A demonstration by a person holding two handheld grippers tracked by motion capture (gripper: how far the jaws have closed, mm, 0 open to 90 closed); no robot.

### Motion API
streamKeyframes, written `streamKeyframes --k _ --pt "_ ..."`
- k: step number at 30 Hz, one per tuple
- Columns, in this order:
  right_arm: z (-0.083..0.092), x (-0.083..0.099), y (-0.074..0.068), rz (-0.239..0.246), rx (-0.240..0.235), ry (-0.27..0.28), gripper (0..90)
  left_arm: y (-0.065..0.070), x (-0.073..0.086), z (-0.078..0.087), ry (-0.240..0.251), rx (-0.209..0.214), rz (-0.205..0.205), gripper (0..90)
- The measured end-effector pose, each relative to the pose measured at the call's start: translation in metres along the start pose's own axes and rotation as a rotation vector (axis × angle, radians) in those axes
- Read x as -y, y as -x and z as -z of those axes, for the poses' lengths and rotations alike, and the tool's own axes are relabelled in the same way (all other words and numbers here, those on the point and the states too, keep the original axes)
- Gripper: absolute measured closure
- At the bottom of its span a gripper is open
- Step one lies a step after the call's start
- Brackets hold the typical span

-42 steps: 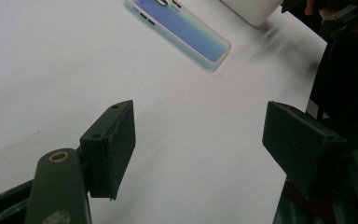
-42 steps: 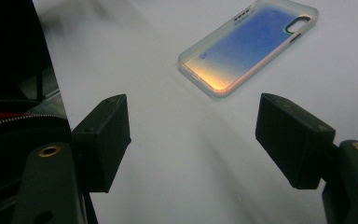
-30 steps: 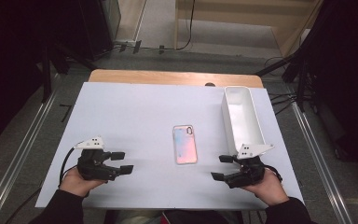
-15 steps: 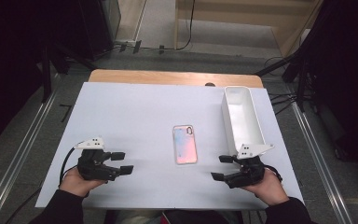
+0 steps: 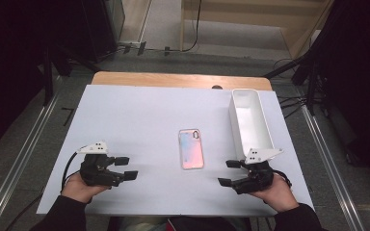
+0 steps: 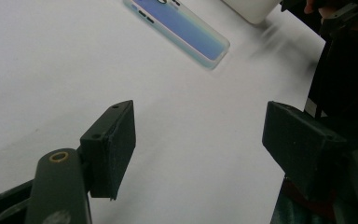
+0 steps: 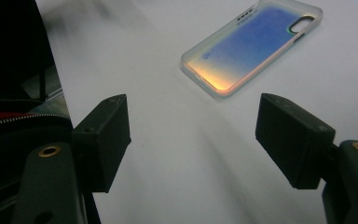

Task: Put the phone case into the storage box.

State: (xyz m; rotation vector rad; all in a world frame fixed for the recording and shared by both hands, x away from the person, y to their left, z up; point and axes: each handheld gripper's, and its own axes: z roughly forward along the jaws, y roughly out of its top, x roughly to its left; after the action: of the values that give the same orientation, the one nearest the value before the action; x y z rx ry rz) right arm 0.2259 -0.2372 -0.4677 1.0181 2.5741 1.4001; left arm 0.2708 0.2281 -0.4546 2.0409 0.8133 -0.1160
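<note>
Iridescent pink-blue rectangular phone case (image 5: 191, 148) lies flat on the white bench (image 5: 139, 115), between left tongs (image 5: 127, 168) and right tongs (image 5: 227, 173), both spread apart, seemingly empty.

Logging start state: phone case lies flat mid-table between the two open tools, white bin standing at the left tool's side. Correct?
Not quite. The white bin stands at the right tool's side, just beyond it, not by the left tool; the high view shows this. The rest holds: the phone case lies flat mid-table between the two tools, both with jaws open.
</note>
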Motion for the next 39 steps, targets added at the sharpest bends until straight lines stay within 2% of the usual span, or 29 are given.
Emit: streamKeyframes --k 3,6,9,13,17,20,21,22,25,29,31,35,36,37,39 --pt "0.000 -0.001 -0.001 -0.001 0.008 -0.002 24.5 0.000 0.000 0.000 0.002 0.000 0.003 25.6" --pt "-0.001 -0.002 -0.002 -0.005 0.009 0.015 20.4 0.001 0.000 0.001 -0.003 0.001 -0.004 25.6" --pt "-0.003 -0.009 -0.004 -0.032 -0.003 0.030 17.7 0.000 0.000 0.000 0.000 0.005 -0.003 25.6" --pt "-0.005 -0.015 -0.006 -0.032 -0.023 0.060 17.4 0.000 0.000 0.001 0.002 0.003 0.004 25.6" --pt "-0.006 -0.022 -0.009 -0.025 -0.023 0.084 15.9 0.000 0.000 0.000 0.001 0.002 0.002 25.6" --pt "-0.008 -0.026 -0.012 -0.012 -0.023 0.075 16.0 0.000 0.000 0.000 0.000 0.001 0.002 25.6" --pt "-0.011 -0.028 -0.014 -0.008 -0.003 0.064 15.9 0.000 0.000 0.001 0.000 0.002 0.002 25.6" --pt "-0.011 -0.028 -0.014 -0.008 -0.003 0.064 15.9 0.000 0.000 0.001 0.000 0.002 0.002 25.6" --pt "-0.018 -0.033 -0.013 -0.054 0.008 0.056 16.0 0.000 0.000 0.001 0.000 0.002 0.001 25.6" --pt "-0.022 -0.037 -0.014 -0.047 0.022 0.065 16.0 0.000 0.000 0.001 -0.001 0.003 0.000 25.6" --pt "-0.026 -0.042 -0.018 -0.025 0.053 0.086 16.0 0.000 0.000 0.001 0.001 0.001 0.004 25.6" --pt "-0.027 -0.046 -0.016 -0.017 0.021 0.103 15.9 0.000 0.000 0.001 -0.001 0.000 0.003 25.6" --pt "-0.028 -0.047 -0.015 -0.030 0.005 0.102 13.7 0.000 0.000 0.001 0.002 0.002 0.004 25.6" --pt "-0.031 -0.049 -0.012 -0.034 0.010 0.110 0.0 0.000 0.000 0.001 0.010 0.005 0.008 25.6" --pt "-0.034 -0.050 -0.012 -0.034 0.017 0.106 0.0 0.000 0.000 0.002 0.009 0.004 0.005 25.6"
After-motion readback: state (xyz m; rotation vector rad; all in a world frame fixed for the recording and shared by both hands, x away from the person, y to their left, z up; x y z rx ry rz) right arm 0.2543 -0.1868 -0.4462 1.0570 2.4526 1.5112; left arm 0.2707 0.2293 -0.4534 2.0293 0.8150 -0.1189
